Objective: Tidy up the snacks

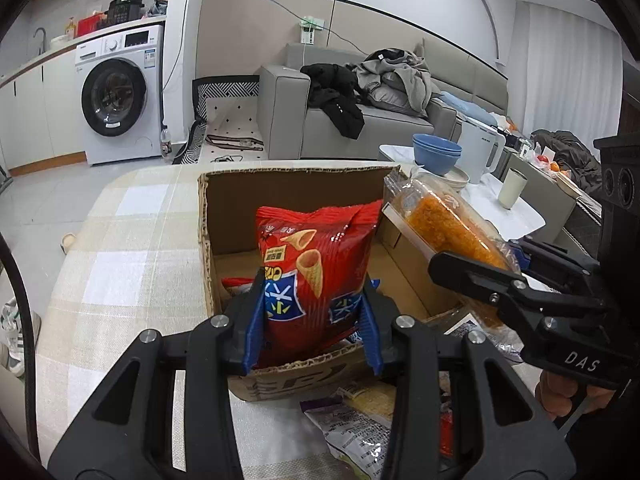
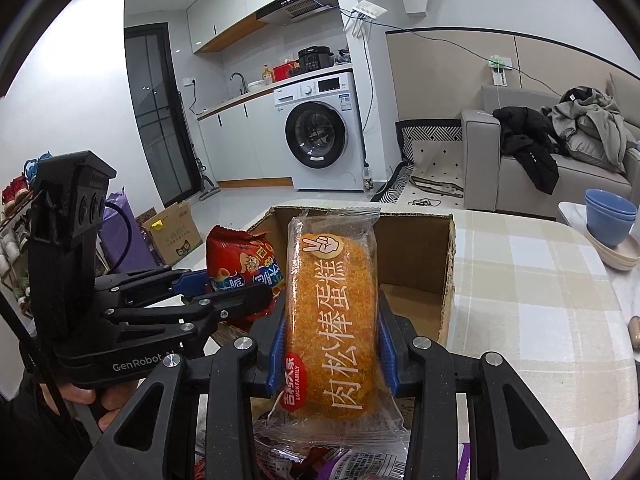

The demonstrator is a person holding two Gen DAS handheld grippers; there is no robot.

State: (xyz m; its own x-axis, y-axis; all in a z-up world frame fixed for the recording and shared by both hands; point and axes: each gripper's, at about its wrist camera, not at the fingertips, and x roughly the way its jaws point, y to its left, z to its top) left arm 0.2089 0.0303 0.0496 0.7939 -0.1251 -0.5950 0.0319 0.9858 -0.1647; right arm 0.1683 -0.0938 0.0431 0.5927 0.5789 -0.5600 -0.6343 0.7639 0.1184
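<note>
1. The left gripper [image 1: 312, 316] pinches a red bag of cone chips [image 1: 316, 276] near its bottom end. The bag hangs over the open cardboard box [image 1: 248, 196], just above the near wall.
2. The right gripper [image 2: 332, 344] pinches a clear pack with an orange cake stick [image 2: 332, 304] around its middle. This pack is also held above the box, toward its right side.
3. The box sits on a worktop with a checked cloth [image 1: 128, 240]. More snack packs [image 1: 352, 420] lie on the worktop in front of the box.
4. The red bag looks light and puffy. The chips inside may crack if squeezed hard, so holding the flat sealed end seems safest.
5. The cake pack looks soft and its wrapper looks slippery. A gentle hold across the middle should keep it from bending.
6. The cake pack reads "LUCKFAMILY", with big Chinese letters along it. The gripper in the left hand shows "GenRobot", and the other shows "DAS".
</note>
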